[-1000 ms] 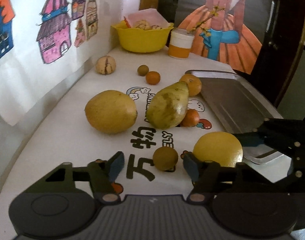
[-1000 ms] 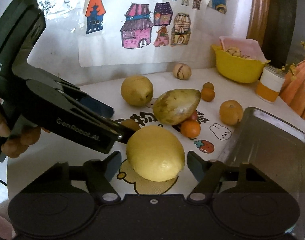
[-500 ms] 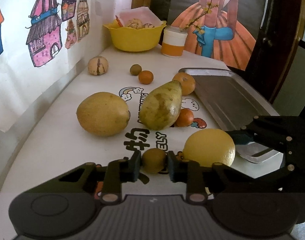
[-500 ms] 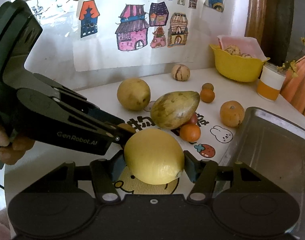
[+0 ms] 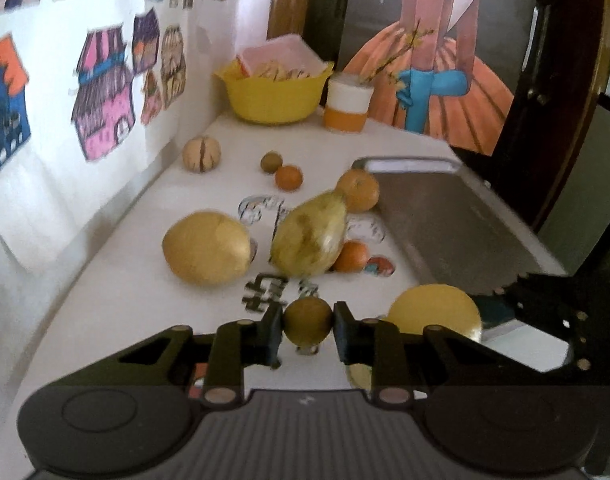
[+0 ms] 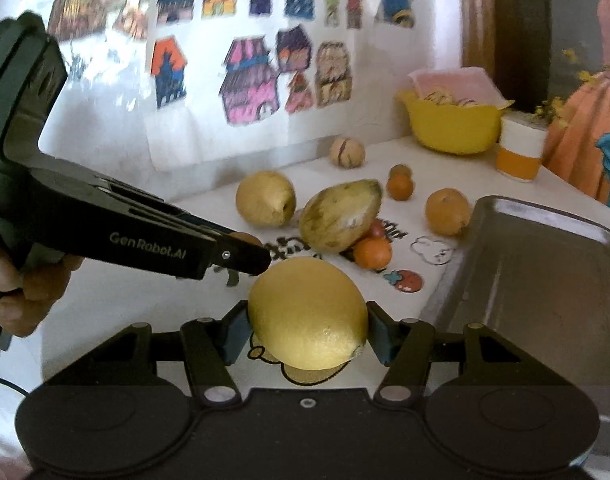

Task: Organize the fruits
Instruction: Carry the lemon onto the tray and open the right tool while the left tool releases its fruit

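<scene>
My left gripper is shut on a small round brown-green fruit, held just above the white table. My right gripper is shut on a large yellow lemon-like fruit, which also shows at the right of the left wrist view. On the table lie a big yellow-brown round fruit, a long green-yellow mango-like fruit, an orange, and small tangerines. A metal tray lies at the right.
A yellow bowl and a white-and-orange cup stand at the back. A striped pale round fruit and a small brown one lie near the wall with drawings. A hand holds the left gripper's handle.
Both grippers have shut: the left on the small brown-green fruit, the right on the yellow fruit. Both fruits have lifted slightly off the table.
</scene>
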A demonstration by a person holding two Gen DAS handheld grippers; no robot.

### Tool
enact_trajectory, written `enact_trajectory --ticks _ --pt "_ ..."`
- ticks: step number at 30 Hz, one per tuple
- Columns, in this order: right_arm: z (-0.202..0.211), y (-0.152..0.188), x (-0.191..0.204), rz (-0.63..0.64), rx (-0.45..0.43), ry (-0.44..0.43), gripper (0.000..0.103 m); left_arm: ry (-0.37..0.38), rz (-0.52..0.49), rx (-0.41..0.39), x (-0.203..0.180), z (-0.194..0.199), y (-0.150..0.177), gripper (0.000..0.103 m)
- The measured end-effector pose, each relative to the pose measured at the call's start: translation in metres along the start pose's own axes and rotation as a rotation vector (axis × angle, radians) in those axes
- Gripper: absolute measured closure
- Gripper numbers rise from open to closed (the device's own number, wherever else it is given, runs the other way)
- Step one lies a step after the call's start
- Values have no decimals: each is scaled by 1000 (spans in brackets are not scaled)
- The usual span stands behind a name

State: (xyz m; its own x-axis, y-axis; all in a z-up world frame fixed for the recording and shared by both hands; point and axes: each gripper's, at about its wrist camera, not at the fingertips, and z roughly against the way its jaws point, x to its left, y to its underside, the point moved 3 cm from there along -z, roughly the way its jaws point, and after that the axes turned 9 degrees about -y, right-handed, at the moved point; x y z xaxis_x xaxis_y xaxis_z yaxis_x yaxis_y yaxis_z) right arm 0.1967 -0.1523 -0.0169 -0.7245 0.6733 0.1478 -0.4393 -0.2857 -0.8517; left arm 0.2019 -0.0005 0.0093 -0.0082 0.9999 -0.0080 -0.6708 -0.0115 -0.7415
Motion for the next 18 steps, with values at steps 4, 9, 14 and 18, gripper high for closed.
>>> enact_trajectory --ticks 4,9,14,18 --pt "35 -14 -14 -55 -64 3 41 10 17 -40 -14 8 -24 73" --pt "77 -42 -45 -77 -105 51 41 37 -26 -142 -48 8 -64 73" --pt "98 -67 -91 -52 -120 150 41 95 -31 -197 -83 -7 -99 73" --pt "84 -79 -135 -29 -107 235 41 124 -15 -204 -104 -33 -115 73"
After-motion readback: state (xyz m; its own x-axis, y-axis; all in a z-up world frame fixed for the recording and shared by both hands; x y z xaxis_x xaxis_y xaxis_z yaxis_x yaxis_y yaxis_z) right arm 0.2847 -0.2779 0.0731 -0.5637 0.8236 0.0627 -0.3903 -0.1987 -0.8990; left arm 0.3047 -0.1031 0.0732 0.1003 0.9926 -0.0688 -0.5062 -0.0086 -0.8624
